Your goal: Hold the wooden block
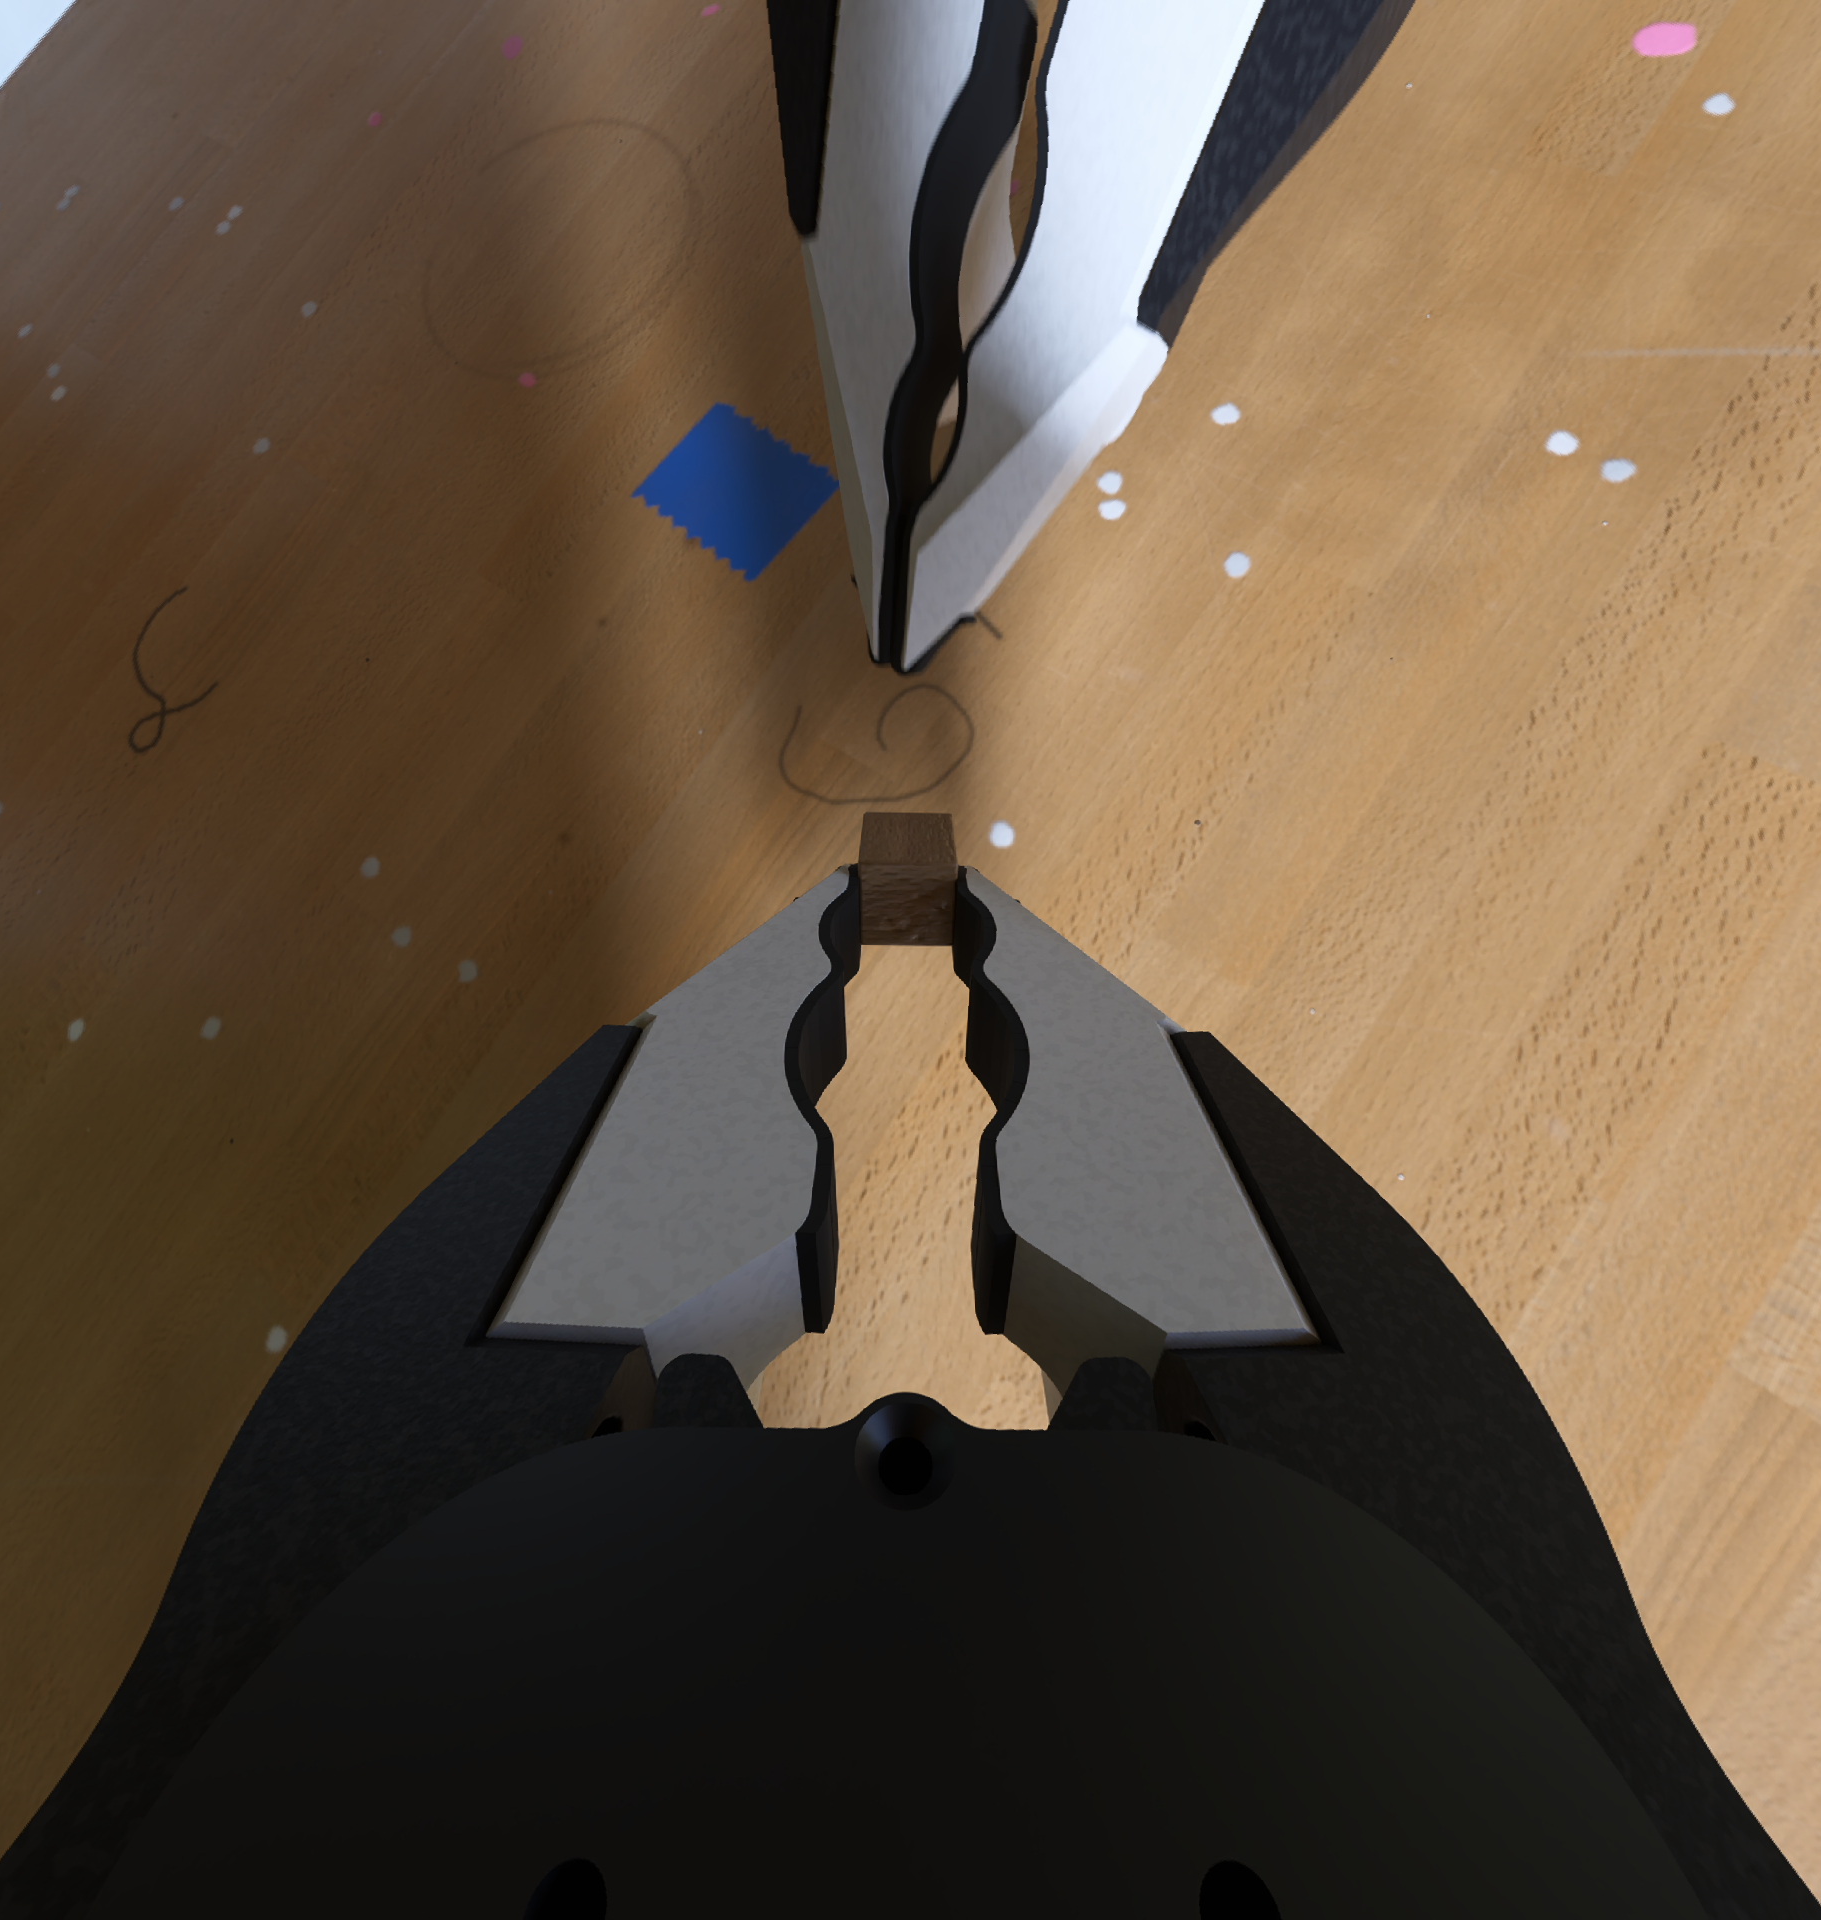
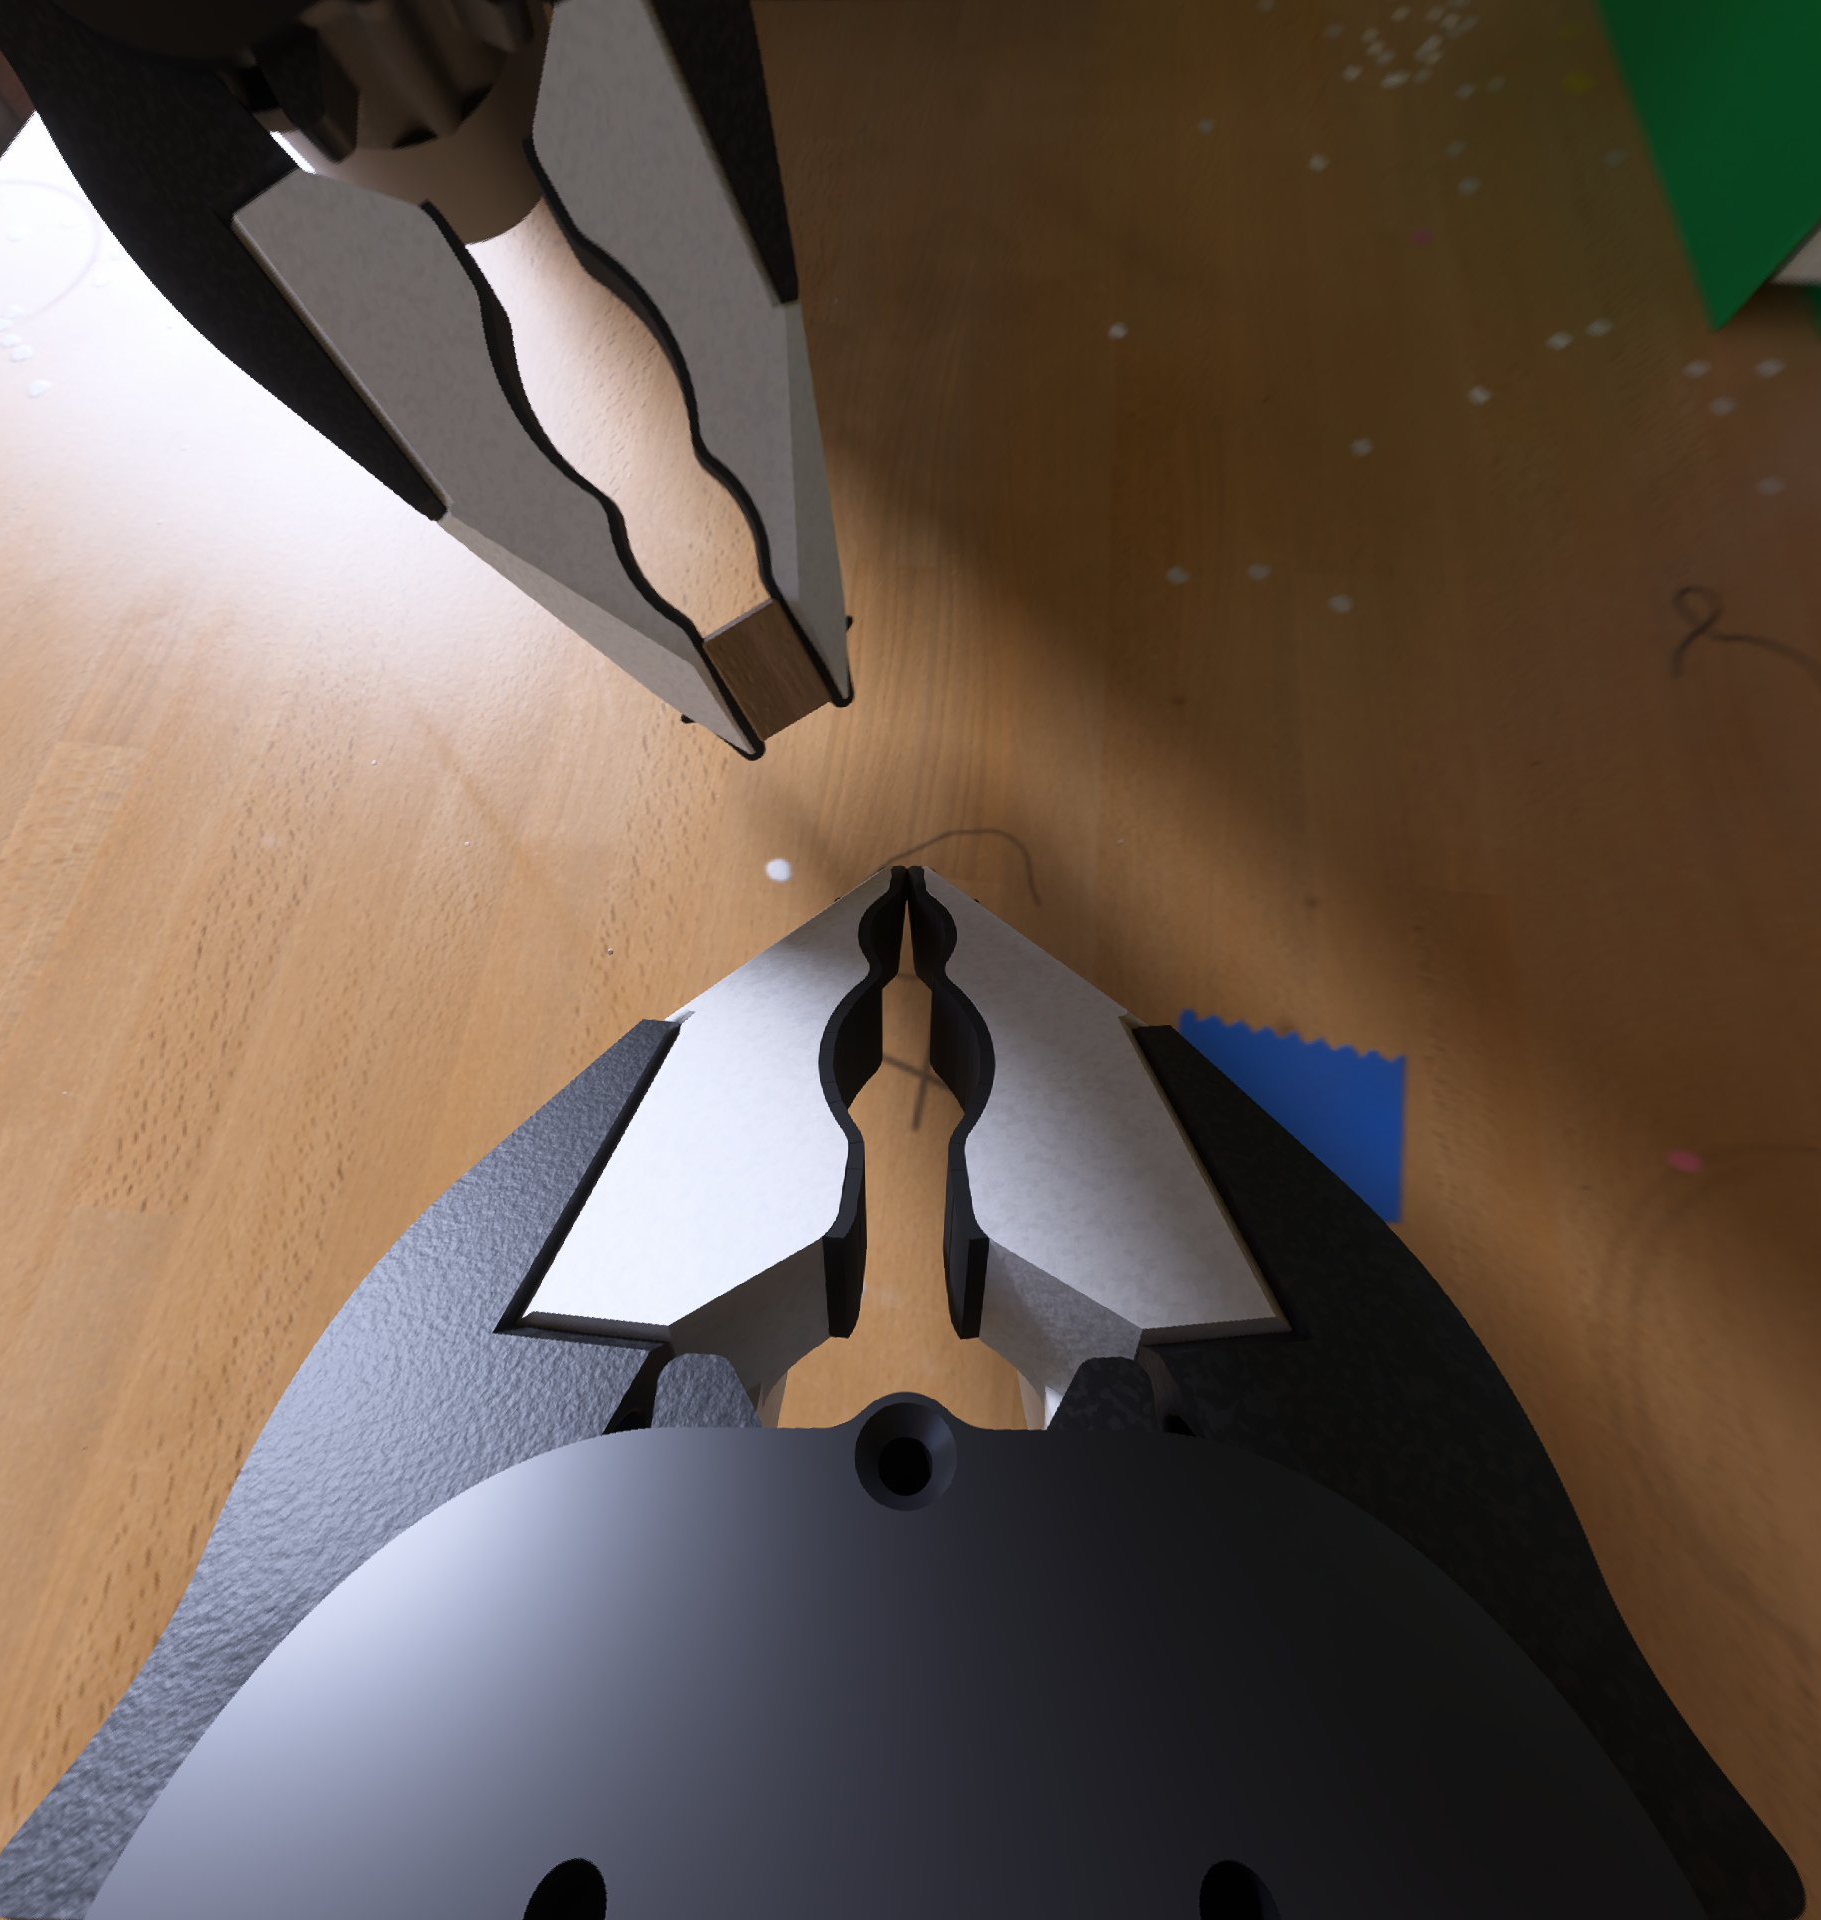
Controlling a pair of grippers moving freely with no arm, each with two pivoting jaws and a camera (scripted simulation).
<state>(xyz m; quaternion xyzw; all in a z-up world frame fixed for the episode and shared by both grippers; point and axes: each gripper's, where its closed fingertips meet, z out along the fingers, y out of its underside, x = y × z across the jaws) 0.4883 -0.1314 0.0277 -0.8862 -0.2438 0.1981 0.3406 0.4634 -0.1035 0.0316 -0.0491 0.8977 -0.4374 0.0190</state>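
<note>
Your left gripper (image 1: 907, 896) is clamped on the wooden block (image 1: 907, 883), pinched between its fingertips (image 1: 833, 914); from the right wrist view the block (image 2: 771, 670) appears lifted clear of the wooden table (image 1: 1405, 831). So the hold looks achieved, and all that's left is keeping it steady. Just beyond, your right gripper (image 2: 907, 883) is pressed closed on nothing, tips pointing at the block. Farther off lies a blue patch (image 1: 734, 488).
</note>
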